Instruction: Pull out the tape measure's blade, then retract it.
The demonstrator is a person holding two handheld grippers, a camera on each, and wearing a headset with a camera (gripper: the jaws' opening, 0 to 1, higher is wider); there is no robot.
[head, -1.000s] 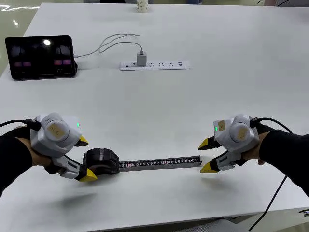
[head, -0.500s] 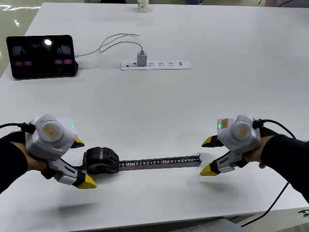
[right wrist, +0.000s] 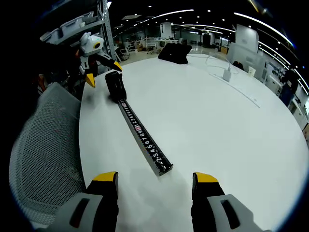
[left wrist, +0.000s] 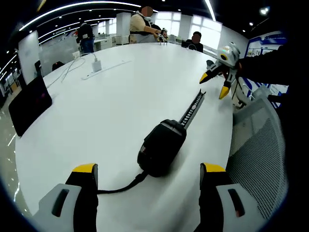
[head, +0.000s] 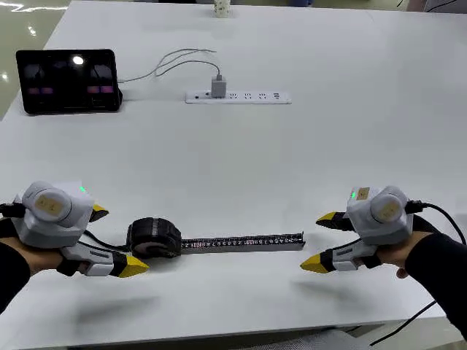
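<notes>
Head view: right tongs [head: 317, 240] clear of blade [head: 242, 242]

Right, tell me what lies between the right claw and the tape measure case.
The pulled-out blade, then bare table up to the right claw, seen in the head view.

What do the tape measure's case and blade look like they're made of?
Case: probably black plastic with a rubbery matt skin; mostly dull, no sharp glints. Blade: likely thin painted metal, dark with pale printed numerals; it lies stiff and straight.
</notes>
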